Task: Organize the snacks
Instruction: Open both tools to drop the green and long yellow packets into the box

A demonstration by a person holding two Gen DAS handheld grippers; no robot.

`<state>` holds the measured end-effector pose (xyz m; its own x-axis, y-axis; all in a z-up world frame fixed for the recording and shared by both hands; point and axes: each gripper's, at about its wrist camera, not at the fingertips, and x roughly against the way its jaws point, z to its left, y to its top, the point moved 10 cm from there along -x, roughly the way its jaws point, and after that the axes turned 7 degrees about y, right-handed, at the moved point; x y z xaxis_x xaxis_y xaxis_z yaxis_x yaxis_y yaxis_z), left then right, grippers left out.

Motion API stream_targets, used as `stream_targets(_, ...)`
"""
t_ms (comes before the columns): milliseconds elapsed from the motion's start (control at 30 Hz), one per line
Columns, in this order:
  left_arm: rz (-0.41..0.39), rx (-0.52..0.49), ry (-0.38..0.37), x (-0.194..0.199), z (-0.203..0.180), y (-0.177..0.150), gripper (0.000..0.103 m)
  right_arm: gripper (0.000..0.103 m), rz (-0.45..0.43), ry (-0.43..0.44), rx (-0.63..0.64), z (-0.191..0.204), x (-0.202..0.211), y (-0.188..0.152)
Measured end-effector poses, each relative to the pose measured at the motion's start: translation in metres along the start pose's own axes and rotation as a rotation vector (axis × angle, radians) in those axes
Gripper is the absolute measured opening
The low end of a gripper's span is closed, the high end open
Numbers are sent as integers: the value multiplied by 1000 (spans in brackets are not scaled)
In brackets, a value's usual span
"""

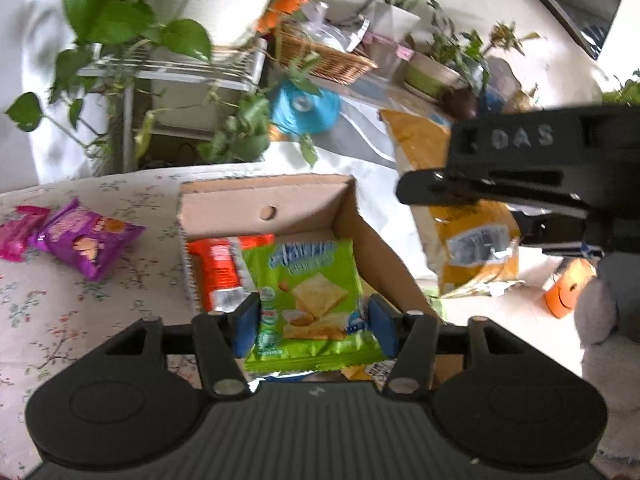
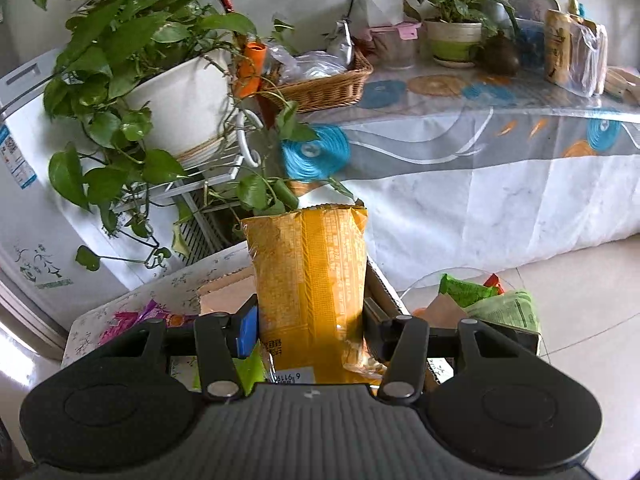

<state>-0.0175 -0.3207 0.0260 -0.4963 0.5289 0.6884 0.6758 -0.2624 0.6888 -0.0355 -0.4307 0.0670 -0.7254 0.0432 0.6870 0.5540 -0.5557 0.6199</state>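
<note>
A small table [image 1: 60,312] with a flowered cloth is carrying an open cardboard box [image 1: 360,224] near its far edge. Inside the box a red packet [image 1: 216,272] is lying along the left wall, just beside a green cracker packet [image 1: 308,300]. The left gripper [image 1: 312,326] is pinching that green packet by its two side edges, the blue pads pressing against it, holding it over the box opening. The right gripper [image 2: 310,330] is squeezing a tall yellow bag [image 2: 310,272] upright between its fingers, just to the right of the box; the left camera is showing that same bag beyond the box's right wall. A purple packet [image 1: 86,240] and a pink packet [image 1: 18,236] are lying touching each other on the cloth, well to the left of the box.
</note>
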Motion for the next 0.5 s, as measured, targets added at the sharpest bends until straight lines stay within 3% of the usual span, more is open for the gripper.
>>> stream_targets(33,-3,-5,-3,0,-3,0,70,61,-1,-7,-6,-1,-1,1)
stream_targets(100,-23,-22,-2,3,-6,1,85,74,-6,-12,-19,-3,-1,2)
stream_targets(167,-31,-34,1,7,-8,1,91,79,-19,-2,-26,-2,1,4)
stream_targets(500,-50,26,47,22,37,9,91,84,-28,41,0,15,-3,5)
